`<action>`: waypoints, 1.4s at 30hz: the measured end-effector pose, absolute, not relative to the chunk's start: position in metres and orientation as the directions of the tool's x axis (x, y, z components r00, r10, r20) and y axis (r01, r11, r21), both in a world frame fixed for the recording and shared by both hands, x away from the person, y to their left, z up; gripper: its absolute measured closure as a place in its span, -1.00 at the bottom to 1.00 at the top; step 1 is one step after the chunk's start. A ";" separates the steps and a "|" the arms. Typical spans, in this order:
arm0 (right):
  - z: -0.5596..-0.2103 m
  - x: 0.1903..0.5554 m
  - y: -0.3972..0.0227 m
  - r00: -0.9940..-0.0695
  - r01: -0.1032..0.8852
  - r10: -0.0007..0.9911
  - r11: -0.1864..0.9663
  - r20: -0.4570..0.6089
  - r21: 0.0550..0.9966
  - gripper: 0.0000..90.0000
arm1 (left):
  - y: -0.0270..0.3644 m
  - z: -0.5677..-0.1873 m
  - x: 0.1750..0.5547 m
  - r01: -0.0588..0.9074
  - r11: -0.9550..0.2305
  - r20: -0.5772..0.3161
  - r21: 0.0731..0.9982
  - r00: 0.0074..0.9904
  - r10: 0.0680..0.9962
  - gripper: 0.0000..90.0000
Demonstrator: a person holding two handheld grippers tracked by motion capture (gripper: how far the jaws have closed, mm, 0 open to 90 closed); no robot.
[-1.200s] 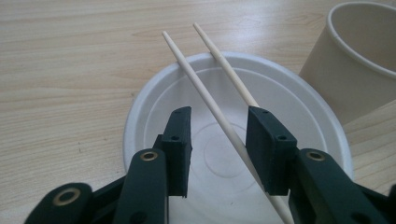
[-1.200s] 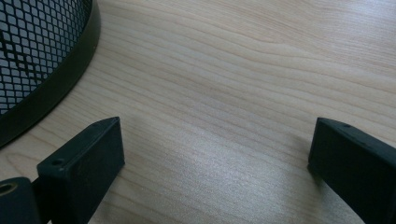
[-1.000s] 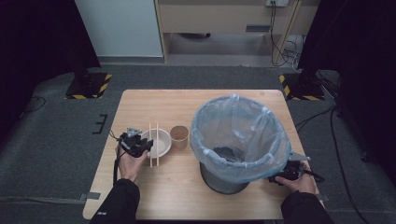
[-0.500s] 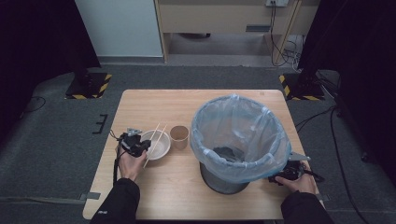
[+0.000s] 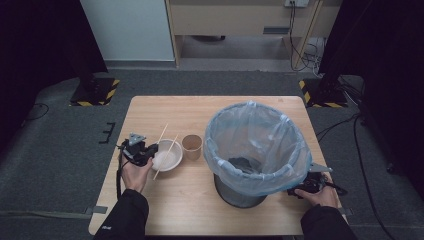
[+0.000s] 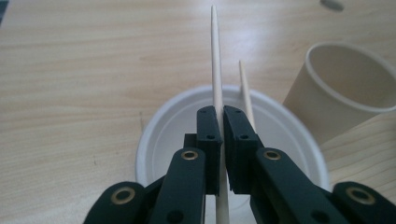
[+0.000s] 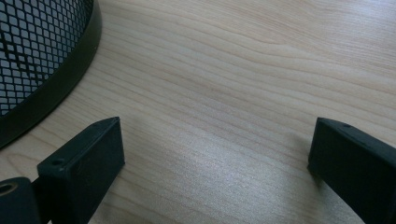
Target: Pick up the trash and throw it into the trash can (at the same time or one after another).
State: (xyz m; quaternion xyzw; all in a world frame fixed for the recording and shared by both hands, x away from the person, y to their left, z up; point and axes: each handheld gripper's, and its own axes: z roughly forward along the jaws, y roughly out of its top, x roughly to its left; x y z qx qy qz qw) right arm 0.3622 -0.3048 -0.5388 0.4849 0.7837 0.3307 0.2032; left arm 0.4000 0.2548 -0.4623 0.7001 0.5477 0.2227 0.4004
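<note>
On the wooden table, the left gripper clamps a chopstick over the white bowl; the right gripper gapes.

**Three cameras, one bench**

The high view looks forward and down on the whole bench. The left gripper view sits close above the white bowl, also seen from above. The right gripper view skims the wood beside the mesh bin.
</note>
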 end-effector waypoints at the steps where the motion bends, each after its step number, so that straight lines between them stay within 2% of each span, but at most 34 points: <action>1: -0.539 0.362 -0.305 -0.447 0.626 0.894 0.311 0.002 0.715 -0.92 | 0.258 -0.452 0.396 0.556 -0.059 -0.138 0.829 0.305 0.942 0.90; 9: -0.539 0.362 -0.305 -0.449 0.626 0.894 0.311 0.004 0.715 -0.92 | 0.268 -0.427 0.387 0.474 0.000 -0.170 0.881 0.315 0.934 0.90; 16: -0.539 0.362 -0.305 -0.451 0.626 0.893 0.312 0.004 0.715 -0.92 | 0.269 -0.404 0.378 0.394 0.013 -0.160 0.919 0.342 0.926 0.90; 29: -0.539 0.362 -0.305 -0.452 0.625 0.892 0.313 0.005 0.715 -0.92 | 0.258 -0.367 0.361 0.273 0.040 -0.155 0.961 0.414 0.897 0.90; 42: -0.539 0.364 -0.304 -0.458 0.624 0.889 0.319 0.003 0.714 -0.94 | 0.244 -0.338 0.347 0.194 0.055 -0.145 0.979 0.485 0.862 0.90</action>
